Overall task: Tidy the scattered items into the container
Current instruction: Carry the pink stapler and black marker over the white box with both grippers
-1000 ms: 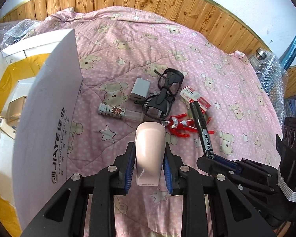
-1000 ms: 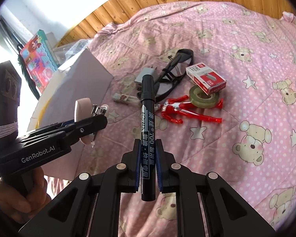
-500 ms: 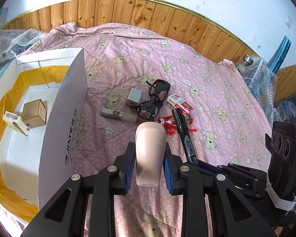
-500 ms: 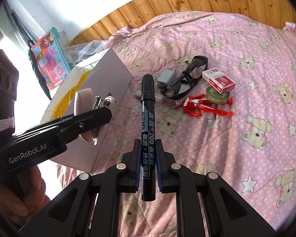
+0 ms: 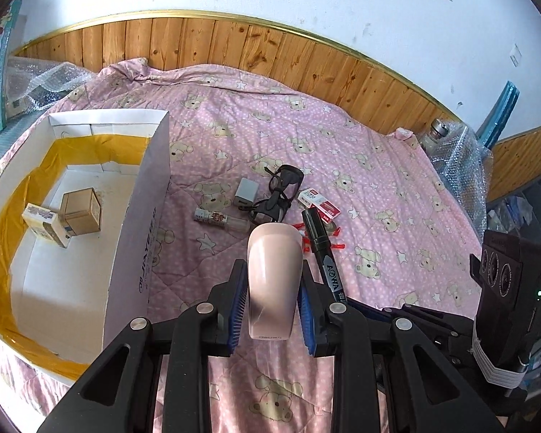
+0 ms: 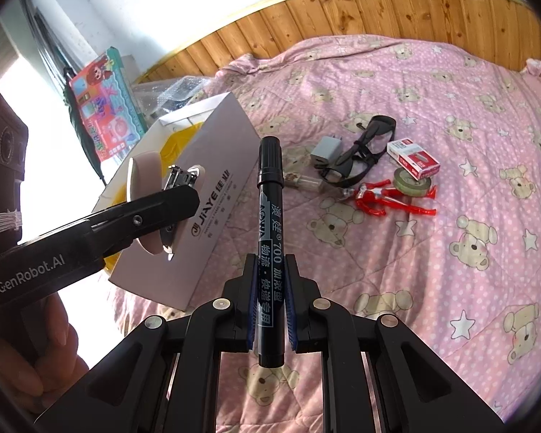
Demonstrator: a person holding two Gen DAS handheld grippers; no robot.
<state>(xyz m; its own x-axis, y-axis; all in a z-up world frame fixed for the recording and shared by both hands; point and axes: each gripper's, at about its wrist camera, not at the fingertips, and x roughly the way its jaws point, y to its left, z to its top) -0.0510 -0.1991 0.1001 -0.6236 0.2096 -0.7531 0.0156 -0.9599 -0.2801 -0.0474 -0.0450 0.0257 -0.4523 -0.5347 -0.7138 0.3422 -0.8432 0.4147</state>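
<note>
Left wrist view: my left gripper point(image 5: 273, 288) is clamped on a pale pink stapler point(image 5: 274, 274), nose forward, held above the quilt just beside the white box point(image 5: 140, 238) — close enough, I judge, to swing over its wall. My right gripper point(image 6: 269, 301) pinches a black marker point(image 6: 268, 231) mid-barrel, cap forward, so it shouldn't tip. Glasses point(image 6: 360, 153), charger point(image 6: 326, 148), staple box point(image 6: 413, 157), tape point(image 6: 413, 179) and red figure point(image 6: 386, 200) lie clustered, well apart from the box
</note>
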